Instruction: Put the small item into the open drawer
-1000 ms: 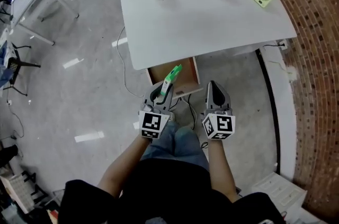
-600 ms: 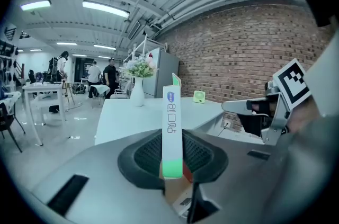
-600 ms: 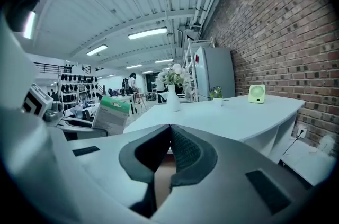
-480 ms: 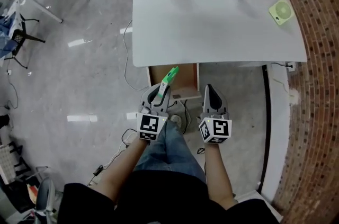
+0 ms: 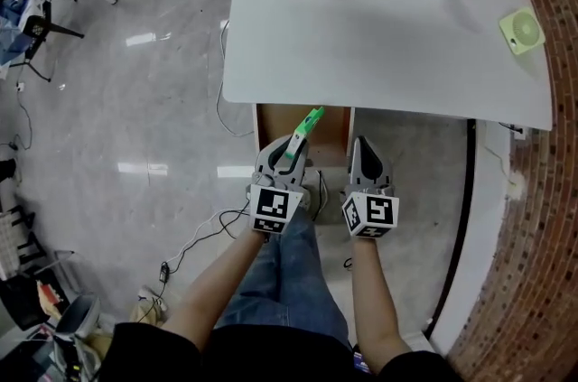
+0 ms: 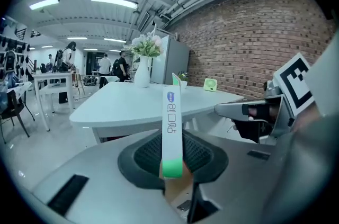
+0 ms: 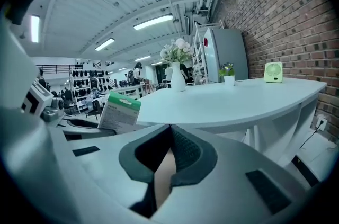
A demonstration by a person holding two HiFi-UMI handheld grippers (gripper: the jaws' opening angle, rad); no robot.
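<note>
Forward since a second ago, the left claw [image 5: 289,153] pinches the base of the green-and-white box [image 5: 303,129], whose tip hangs over the open drawer [image 5: 263,125] under the desk [image 5: 388,37]. The right claw [image 5: 364,153] is closed and empty. Released early, or knocked against the desk edge, the box could miss the drawer.

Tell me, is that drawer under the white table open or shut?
Open. In the head view the drawer juts out from under the white table, its brown inside showing. Its contents I cannot tell.
</note>
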